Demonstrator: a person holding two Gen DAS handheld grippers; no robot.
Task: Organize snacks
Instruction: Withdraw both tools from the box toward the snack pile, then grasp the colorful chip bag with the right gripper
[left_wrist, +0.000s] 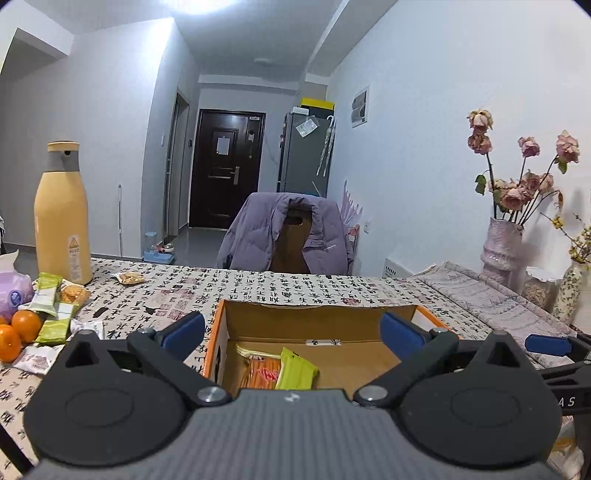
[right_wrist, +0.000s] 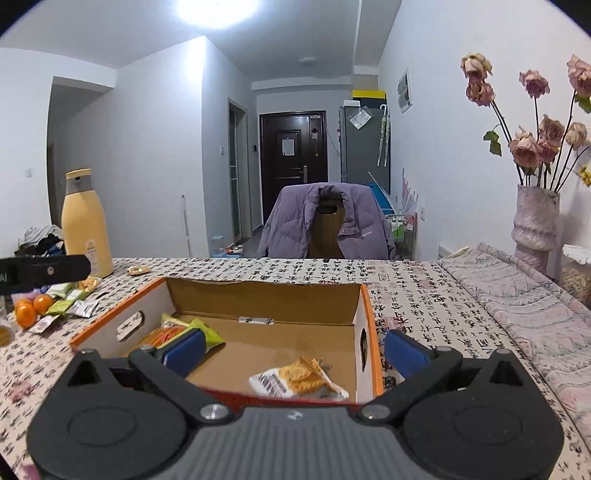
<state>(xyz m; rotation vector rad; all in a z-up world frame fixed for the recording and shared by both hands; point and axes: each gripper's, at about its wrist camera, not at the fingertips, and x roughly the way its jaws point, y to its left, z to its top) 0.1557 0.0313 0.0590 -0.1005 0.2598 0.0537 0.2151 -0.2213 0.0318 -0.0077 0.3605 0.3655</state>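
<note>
Right wrist view has both our grippers (right_wrist: 293, 349) wide open over the box (right_wrist: 364, 306), so we could easily clip its wall reaching for the snack pile (right_wrist: 68, 302).

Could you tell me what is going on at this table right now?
A person is sorting snacks into a cardboard box. Both the left gripper and right gripper hover open and empty over it. Inside lie a green packet and a cracker packet; more loose snacks wait beside the oranges.

walls white | ceiling light (right_wrist: 218, 9) on | dark door (right_wrist: 293, 155) | jacket-draped chair (right_wrist: 325, 225) | grey fridge (right_wrist: 364, 147)
</note>
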